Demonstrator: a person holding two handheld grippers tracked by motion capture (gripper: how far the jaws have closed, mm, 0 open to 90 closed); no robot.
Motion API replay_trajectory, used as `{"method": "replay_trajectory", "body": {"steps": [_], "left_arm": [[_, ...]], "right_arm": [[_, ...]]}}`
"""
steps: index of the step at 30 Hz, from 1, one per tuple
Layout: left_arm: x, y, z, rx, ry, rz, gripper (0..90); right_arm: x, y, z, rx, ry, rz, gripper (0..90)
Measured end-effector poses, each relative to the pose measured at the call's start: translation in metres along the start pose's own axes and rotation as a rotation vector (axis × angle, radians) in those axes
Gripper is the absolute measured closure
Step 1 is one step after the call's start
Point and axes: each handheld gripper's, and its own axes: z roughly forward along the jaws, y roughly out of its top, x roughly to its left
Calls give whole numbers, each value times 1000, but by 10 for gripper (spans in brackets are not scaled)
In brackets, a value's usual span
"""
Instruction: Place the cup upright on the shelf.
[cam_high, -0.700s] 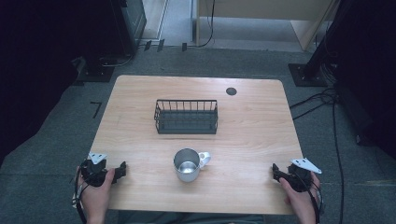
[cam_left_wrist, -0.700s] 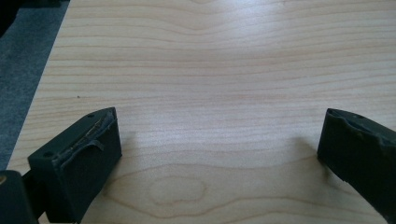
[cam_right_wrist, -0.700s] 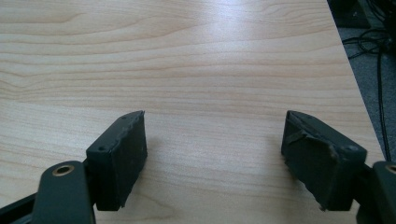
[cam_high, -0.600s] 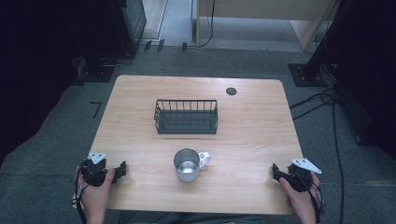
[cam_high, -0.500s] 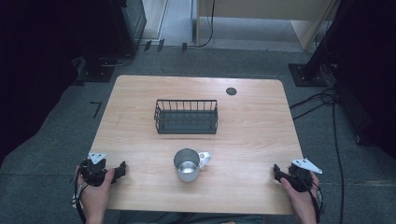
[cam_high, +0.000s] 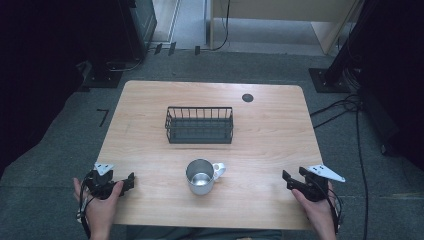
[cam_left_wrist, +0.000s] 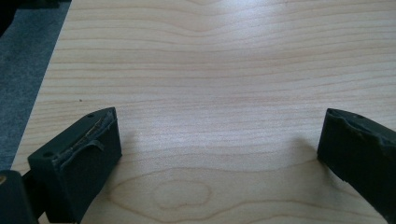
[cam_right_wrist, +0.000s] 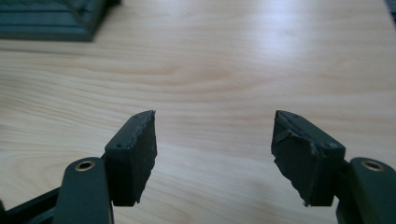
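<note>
A steel mug (cam_high: 201, 176) with a white handle stands upright near the front middle of the wooden table (cam_high: 150, 105). Behind it, at the table's centre, sits a black wire basket (cam_high: 200, 125). My left gripper (cam_high: 125, 182) rests at the front left corner, held by a hand, jaws wide apart over bare wood (cam_left_wrist: 219, 140). At the front right corner my right gripper (cam_high: 291, 179) is open too, with nothing between its jaws (cam_right_wrist: 212, 144). Both are well away from the mug.
A small dark round hole (cam_high: 247, 97) lies in the table's back right. A corner of the basket (cam_right_wrist: 51, 18) shows at the top left of the right gripper view. Grey carpet, cables and dark stands surround the table.
</note>
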Motion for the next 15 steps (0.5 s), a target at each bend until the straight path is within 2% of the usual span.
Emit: {"method": "replay_trajectory", "body": {"steps": [3, 4, 5, 6, 7, 11, 12, 13, 15], "left_arm": [[0, 0, 0, 0, 0, 0, 0], [0, 0, 0, 0, 0, 0, 0], [0, 0, 0, 0, 0, 0, 0], [0, 0, 0, 0, 0, 1, 0], [0, 0, 0, 0, 0, 0, 0], [0, 0, 0, -1, 0, 0, 0], [0, 0, 0, 0, 0, 1, 0], [0, 0, 0, 0, 0, 1, 0], [0, 0, 0, 0, 0, 0, 0]], "right_arm": [[11, 7, 3, 0, 54, -46, 293], [15, 10, 5, 1, 77, -59, 300], [25, 14, 10, -11, 101, -99, 329], [25, 14, 10, -11, 101, -99, 329], [34, 17, 12, -22, 126, -129, 351], [49, 20, 18, -24, 181, -168, 361], [59, 21, 23, -22, 214, -191, 368], [59, 21, 23, -22, 214, -191, 368], [71, 23, 29, -16, 267, -220, 388]]}}
